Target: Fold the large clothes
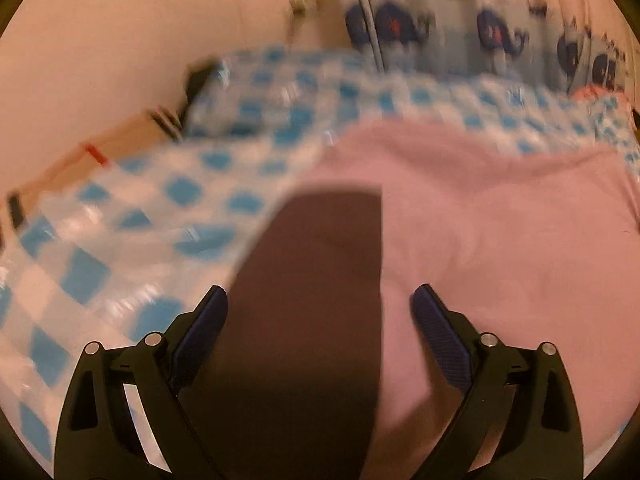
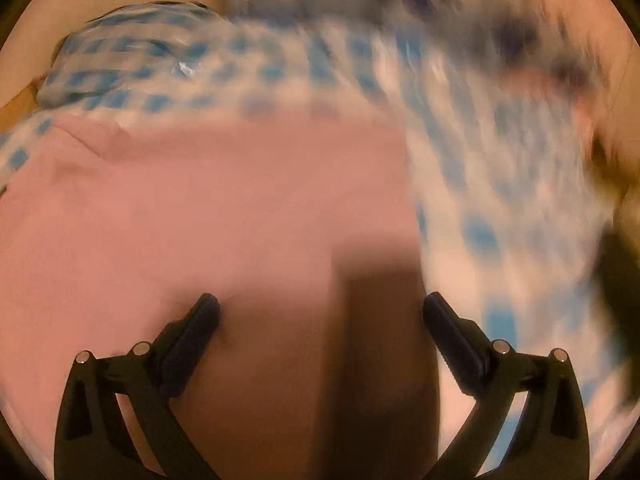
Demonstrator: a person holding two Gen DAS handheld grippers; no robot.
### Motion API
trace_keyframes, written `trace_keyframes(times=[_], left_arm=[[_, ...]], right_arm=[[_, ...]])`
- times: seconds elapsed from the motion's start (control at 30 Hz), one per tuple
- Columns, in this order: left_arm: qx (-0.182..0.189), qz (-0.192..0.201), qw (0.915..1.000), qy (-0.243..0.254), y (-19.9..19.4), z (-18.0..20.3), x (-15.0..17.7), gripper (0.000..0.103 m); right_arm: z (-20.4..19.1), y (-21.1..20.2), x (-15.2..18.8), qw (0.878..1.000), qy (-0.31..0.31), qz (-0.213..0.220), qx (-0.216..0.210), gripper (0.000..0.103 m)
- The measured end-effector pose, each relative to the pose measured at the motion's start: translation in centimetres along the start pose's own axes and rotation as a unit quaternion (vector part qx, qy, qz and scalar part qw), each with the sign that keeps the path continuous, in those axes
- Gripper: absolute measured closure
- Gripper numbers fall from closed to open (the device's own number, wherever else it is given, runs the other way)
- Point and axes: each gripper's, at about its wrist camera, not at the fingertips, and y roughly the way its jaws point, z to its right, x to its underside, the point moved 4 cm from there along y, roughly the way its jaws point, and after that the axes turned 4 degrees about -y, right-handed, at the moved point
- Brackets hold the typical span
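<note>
Pink cloth (image 1: 480,232) spread flat across a blue-and-white checked cover (image 1: 132,208), and that's our garment, filling the lower half of both wrist views. In the left view its edge runs up the middle of the frame, pink to the right, checks to the left. In the right view it's mirrored: the pink cloth (image 2: 180,208) sits left, the checked cover (image 2: 512,184) right, badly smeared by blur.

The left gripper (image 1: 320,300) points forward and down over that edge, fingers spread wide with nothing between them, one blue pad (image 1: 440,340) over the pink fabric, the other just off it on the checks. A dark shadow (image 1: 316,300) falls right between them (whether the tips touch the cloth, I can't tell).

The right gripper (image 2: 320,312) is in the same pose, tilted down, fingers well apart and holding nothing, the left one over pink, the right one at the cloth's border.

Behind, a whale-patterned curtain (image 1: 460,28) hangs beyond the far side of the cover
</note>
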Motion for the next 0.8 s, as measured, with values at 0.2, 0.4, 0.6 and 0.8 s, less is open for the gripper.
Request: trace_keyframes(times=[0.2, 0.4, 0.6, 0.8], left_arm=[[-0.033, 0.025, 0.9989, 0.021, -2.3, 0.6, -0.8, 0.013], [-0.071, 0.089, 0.9927, -0.038, -2.8, -1.7, -4.3, 0.013], [-0.069, 0.146, 0.9860, -0.042, -2.3, -0.8, -11.5, 0.013], [-0.031, -0.068, 0.9971, -0.018, 11.1, 1.3, -9.5, 0.021]], right_arm=[[-0.3, -2.0, 0.1, 0.999, 0.026, 0.003, -0.044, 0.006], [-0.9, -3.7, 6.3, 1.000, 0.018, 0.014, -0.012, 0.006], [-0.3, -2.1, 7.5, 0.997, 0.059, -0.001, -0.047, 0.006], [0.3, -2.5, 8.7, 0.995, 0.073, 0.009, -0.069, 0.005]])
